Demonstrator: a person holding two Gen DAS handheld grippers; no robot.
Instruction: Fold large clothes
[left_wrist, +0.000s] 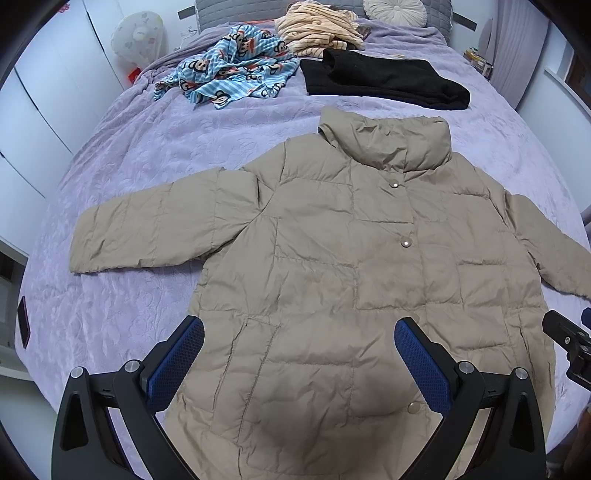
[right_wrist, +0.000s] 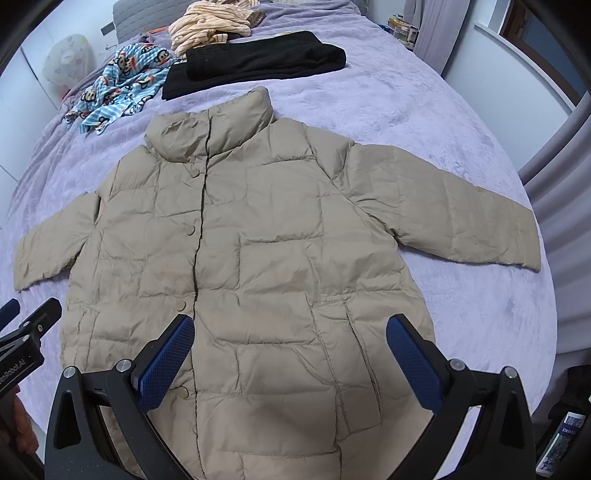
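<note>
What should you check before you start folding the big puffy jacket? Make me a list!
1. Jacket lies flat, front up, on the purple bedspread: ok.
2. Both sleeves spread out sideways, left sleeve and right sleeve: ok.
3. Front snapped shut: cannot tell at the bottom, ok higher up.
4. Left gripper open and holding nothing: ok.
5. Right gripper open and holding nothing: ok.
6. Other clothes clear of the jacket: the black garment lies just beyond the collar, apart; the monkey-print cloth lies farther away: ok.
</note>
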